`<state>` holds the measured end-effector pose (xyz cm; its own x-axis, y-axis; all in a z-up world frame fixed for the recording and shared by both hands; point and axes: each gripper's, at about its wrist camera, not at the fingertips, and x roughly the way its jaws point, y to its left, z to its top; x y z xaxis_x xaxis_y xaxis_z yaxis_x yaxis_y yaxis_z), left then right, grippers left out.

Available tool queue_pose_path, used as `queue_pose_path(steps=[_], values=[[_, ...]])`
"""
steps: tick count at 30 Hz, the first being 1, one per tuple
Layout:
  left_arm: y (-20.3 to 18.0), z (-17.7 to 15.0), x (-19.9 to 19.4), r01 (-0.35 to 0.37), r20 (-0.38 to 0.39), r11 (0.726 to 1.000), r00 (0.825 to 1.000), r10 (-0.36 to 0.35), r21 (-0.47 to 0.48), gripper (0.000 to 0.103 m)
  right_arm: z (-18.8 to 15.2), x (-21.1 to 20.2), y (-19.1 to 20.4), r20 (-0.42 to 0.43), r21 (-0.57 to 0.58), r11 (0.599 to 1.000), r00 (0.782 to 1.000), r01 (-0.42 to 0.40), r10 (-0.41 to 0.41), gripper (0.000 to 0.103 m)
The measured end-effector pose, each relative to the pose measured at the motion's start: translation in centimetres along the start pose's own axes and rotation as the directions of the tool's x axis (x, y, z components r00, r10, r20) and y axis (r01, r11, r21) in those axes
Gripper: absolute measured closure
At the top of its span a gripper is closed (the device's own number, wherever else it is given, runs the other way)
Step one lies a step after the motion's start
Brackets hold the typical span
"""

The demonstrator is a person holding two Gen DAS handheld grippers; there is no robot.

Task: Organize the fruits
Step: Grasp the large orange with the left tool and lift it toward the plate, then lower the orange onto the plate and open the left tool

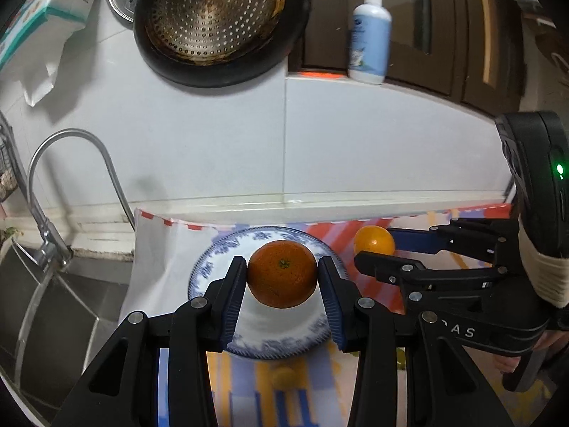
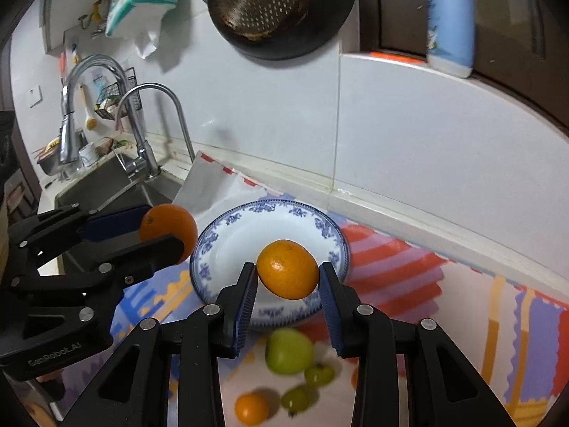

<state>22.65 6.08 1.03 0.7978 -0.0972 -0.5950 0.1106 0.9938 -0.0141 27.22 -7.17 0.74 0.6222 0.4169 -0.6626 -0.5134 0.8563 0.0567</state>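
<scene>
You have two fruits in the air and none delivered. Your left gripper (image 1: 282,281) has its jaws clamped on a dark orange (image 1: 282,273); your right gripper (image 2: 287,281) has its jaws clamped on a lighter orange (image 2: 287,269). Both hang over the blue-patterned plate (image 2: 231,242), which appears empty, though the fruit hides part of it. Still on the counter: a green apple (image 2: 288,355), two small green fruits (image 2: 319,374) and a small orange (image 2: 251,407).

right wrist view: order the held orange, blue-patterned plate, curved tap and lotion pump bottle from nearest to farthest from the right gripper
1. Orange, between the right gripper fingers.
2. Blue-patterned plate, just beyond.
3. Curved tap, far left by the sink.
4. Lotion pump bottle, upper right on the ledge.
</scene>
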Motion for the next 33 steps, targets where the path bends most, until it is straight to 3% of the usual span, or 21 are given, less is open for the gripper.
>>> queue_pose_path(steps=[12, 19, 33], values=[[4.1, 0.6, 9.4, 0.0, -0.142, 0.997, 0.99, -0.011, -0.08, 0.062, 3.2, 8.8, -1.2, -0.134, -0.01, 1.0, 0.991, -0.016, 0.014, 0.067], [5.5, -0.5, 14.0, -0.003, -0.229, 0.996, 0.973, -0.018, -0.091, 0.062, 3.0, 14.8, -2.2, -0.253, 0.019, 0.999, 0.967, -0.031, 0.034, 0.067], [6.0, -1.4, 17.5, 0.001, -0.303, 0.996, 0.953, -0.029, -0.091, 0.062, 2.4, 18.5, -2.6, -0.316, 0.031, 0.999, 0.948, -0.02, 0.029, 0.067]])
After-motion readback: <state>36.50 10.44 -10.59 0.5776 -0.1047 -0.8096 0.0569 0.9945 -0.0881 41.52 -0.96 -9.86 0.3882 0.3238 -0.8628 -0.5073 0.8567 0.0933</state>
